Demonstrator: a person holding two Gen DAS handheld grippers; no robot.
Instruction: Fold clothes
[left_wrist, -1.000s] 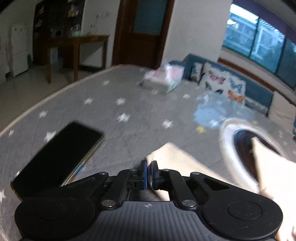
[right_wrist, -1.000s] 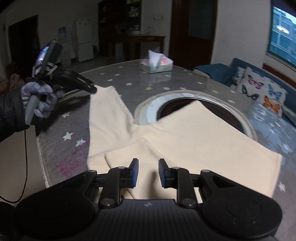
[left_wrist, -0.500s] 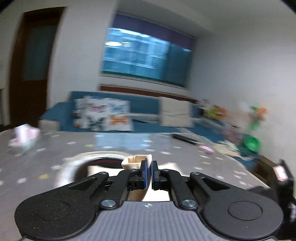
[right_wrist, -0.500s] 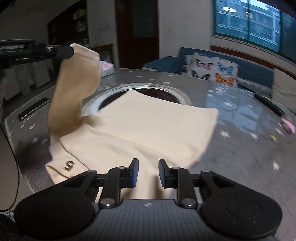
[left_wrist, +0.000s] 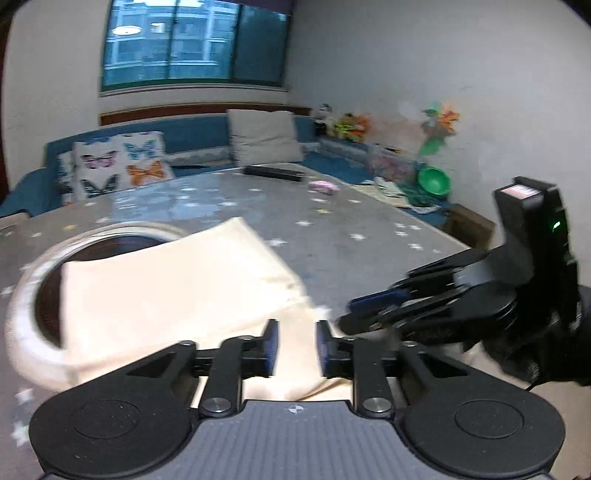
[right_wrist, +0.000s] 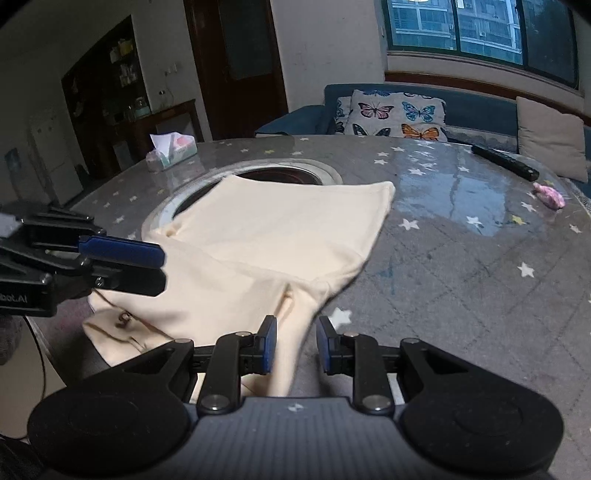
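the table (right_wrist: 461, 266), round with a grey star-printed cover, fills both views; its near rim is cut off under the gripper bodies, and its far rim runs along the blue sofa (right_wrist: 476, 107). the right half of the top lies bare and glossy, the widest free stretch. a ringed round opening (right_wrist: 280, 173) sits in the middle, its near part hidden under cloth.

the cream garment (right_wrist: 266, 240) lies folded over itself on the near-left part of the table, one layer reaching to the opening and covering its near edge. its far corner points toward the bare right side. the near end runs under the right wrist camera and cannot be followed. a small dark mark (right_wrist: 123, 317) on the lower layer is too blurred to read. in the left wrist view the cloth (left_wrist: 173, 284) is motion-smeared, its edges soft.

the left gripper (left_wrist: 295, 349) has its fingers apart with cloth showing in the gap, nothing pinched. the right gripper (right_wrist: 295, 345) is also spread, over the garment's near edge, gripping nothing.

well apart on the far side: a tissue pack (right_wrist: 171, 149) at left, a dark remote (right_wrist: 504, 162) and a small pink thing (right_wrist: 550, 195) at right, too small to identify.
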